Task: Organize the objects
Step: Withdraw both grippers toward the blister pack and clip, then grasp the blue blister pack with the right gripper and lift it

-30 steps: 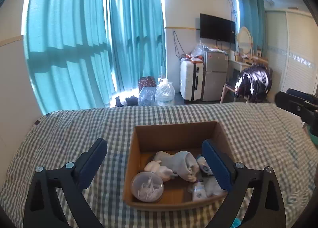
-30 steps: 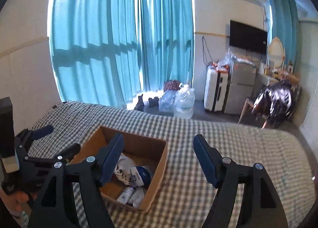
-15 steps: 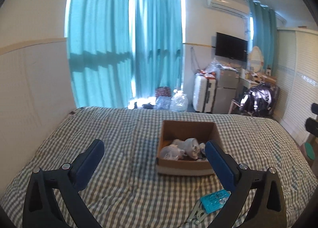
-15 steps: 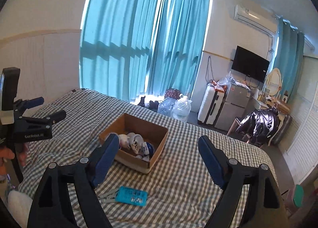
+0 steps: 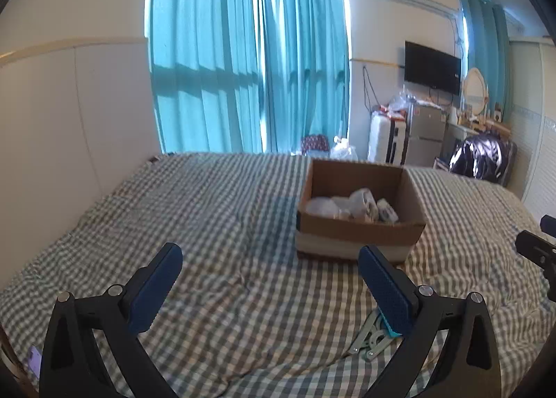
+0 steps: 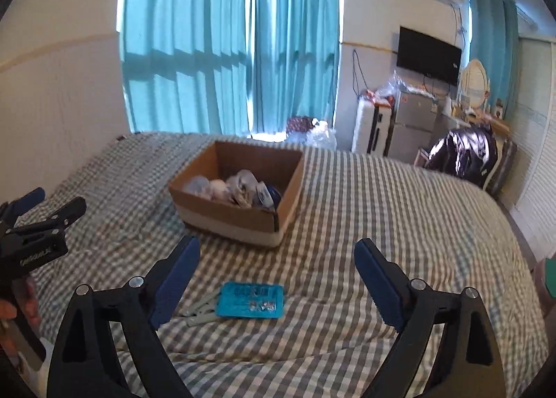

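Observation:
A brown cardboard box (image 5: pixel 361 227) (image 6: pixel 243 221) sits on the checked bed, holding several white and grey items. A teal card of grey clips (image 6: pixel 250 300) lies on the bed in front of the box; in the left wrist view only the clips (image 5: pixel 370 339) show, beside my right finger. My left gripper (image 5: pixel 269 288) is open and empty, low over the bed, well short of the box. My right gripper (image 6: pixel 276 280) is open and empty, just above and behind the clip card. The left gripper also shows at the left edge of the right wrist view (image 6: pixel 34 224).
The checked bedcover (image 5: pixel 208 224) spreads wide around the box. A white wall (image 5: pixel 69 113) borders the bed on the left. Beyond the bed stand teal curtains (image 6: pixel 226 50), water bottles, a suitcase, a small fridge (image 6: pixel 413 127) and a chair with a dark jacket (image 6: pixel 462 155).
Both grippers have pulled back from over the box and dropped low over the bed. The box now looks farther away, and the clip card has come into view in front of it.

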{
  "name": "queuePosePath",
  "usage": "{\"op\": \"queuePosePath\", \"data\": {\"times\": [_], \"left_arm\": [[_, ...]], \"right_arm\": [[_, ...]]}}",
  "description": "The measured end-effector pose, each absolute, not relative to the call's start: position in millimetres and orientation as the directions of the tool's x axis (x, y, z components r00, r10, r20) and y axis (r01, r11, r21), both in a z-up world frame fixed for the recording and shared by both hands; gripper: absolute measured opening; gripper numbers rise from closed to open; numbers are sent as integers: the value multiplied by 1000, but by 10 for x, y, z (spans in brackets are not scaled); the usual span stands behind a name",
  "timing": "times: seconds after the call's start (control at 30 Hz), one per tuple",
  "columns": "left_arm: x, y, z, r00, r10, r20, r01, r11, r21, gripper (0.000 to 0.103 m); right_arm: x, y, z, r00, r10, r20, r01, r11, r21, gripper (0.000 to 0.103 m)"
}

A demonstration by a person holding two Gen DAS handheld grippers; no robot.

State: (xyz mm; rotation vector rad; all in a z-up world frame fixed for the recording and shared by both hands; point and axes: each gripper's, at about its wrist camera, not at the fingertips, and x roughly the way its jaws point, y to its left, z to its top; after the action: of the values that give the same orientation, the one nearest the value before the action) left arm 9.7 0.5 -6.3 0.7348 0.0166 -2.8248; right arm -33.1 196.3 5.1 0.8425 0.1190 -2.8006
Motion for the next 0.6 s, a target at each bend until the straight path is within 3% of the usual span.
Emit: {"op": "queuePosePath", "data": {"times": [0.13,0.3,0.4,0.6], "left_arm": [[-26,31,-541,-828,-198,-525,224,-974,15,103],[-168,61,-1085,-774,-200,-601,215,-975,47,103],[-289,134,-1276,-733,-222,-643,198,-974,111,103],[-359,274,-1459,-710,-176,-682,137,-984,112,103]], "right_arm": [[-602,2051,-391,-762,-173,-624,193,-981,36,91],[-873,1989,-920,-686,-111,-720,165,-986,-6,91],[-1029,1925,-1216,-607,-119,-786,159,-987,26,91],[-1163,1737,-1539,-541,-100,-835,179,-984,1,91]]}}
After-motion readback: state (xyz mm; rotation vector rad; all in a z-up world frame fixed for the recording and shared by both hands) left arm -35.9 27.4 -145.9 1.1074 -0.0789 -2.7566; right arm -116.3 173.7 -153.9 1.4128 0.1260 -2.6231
